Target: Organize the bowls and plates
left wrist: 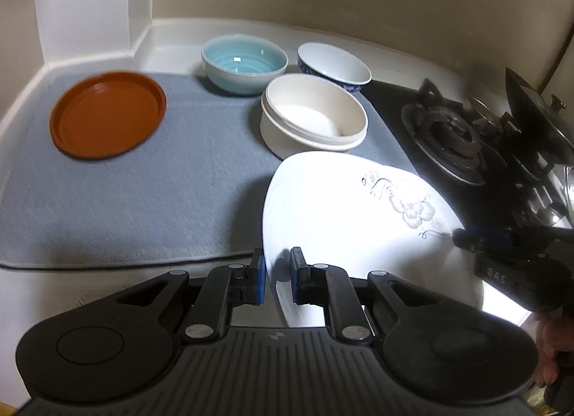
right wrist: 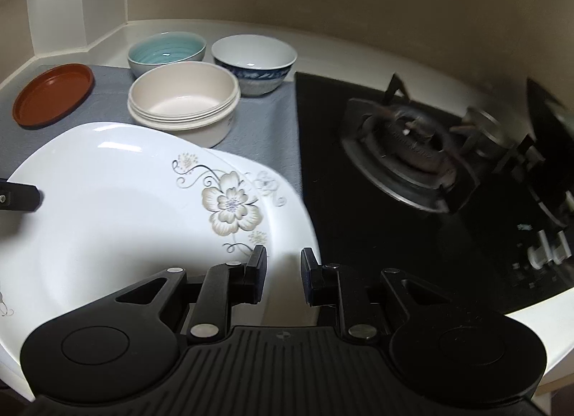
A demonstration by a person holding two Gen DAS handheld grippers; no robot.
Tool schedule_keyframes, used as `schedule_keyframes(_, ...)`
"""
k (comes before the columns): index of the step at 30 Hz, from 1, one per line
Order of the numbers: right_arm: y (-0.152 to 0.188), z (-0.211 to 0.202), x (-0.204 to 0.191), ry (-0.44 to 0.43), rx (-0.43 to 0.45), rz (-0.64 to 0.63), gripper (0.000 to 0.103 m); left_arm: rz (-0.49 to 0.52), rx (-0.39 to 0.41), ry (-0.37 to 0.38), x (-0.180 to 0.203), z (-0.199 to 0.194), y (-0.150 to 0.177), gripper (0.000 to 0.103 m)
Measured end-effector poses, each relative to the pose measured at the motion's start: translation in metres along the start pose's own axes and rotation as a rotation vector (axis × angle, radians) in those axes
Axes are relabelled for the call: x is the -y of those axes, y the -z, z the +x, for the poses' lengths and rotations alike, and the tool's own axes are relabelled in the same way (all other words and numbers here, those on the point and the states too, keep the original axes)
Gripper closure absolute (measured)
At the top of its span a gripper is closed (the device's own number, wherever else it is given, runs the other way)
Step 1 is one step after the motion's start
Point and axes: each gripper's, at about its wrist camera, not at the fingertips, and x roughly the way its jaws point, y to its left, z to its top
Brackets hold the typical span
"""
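Holding white floral plate (left wrist: 344,222) over grey mat (left wrist: 143,182) edge: left gripper (left wrist: 278,272) clamped on its near rim, right gripper (right wrist: 283,274) on the opposite rim. Second plate underneath visible from right wrist only (right wrist: 272,179). Person's hand (left wrist: 549,351) cut off. Stove (right wrist: 412,161) blurred.

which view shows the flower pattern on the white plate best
The right wrist view: the flower pattern on the white plate is large, sharp and evenly lit. The left wrist view shows the same pattern smaller, paler and partly washed out by glare near the plate's far edge.
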Motion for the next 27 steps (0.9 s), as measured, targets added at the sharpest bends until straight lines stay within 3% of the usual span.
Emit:
schedule_keyframes(15,0.008,0.010,0.022,-0.081,-0.076,0.120,0.075,0.009,-0.025,0.028,0.007,0.010,0.007,0.086)
schedule_keyframes(20,0.008,0.013,0.020,-0.100,-0.095,0.130,0.067,0.003,-0.037,0.027,0.007,0.010,0.007,0.080)
schedule_keyframes(27,0.009,0.010,0.021,-0.100,-0.104,0.175,0.076,-0.004,-0.063,0.054,0.004,0.012,0.009,0.084)
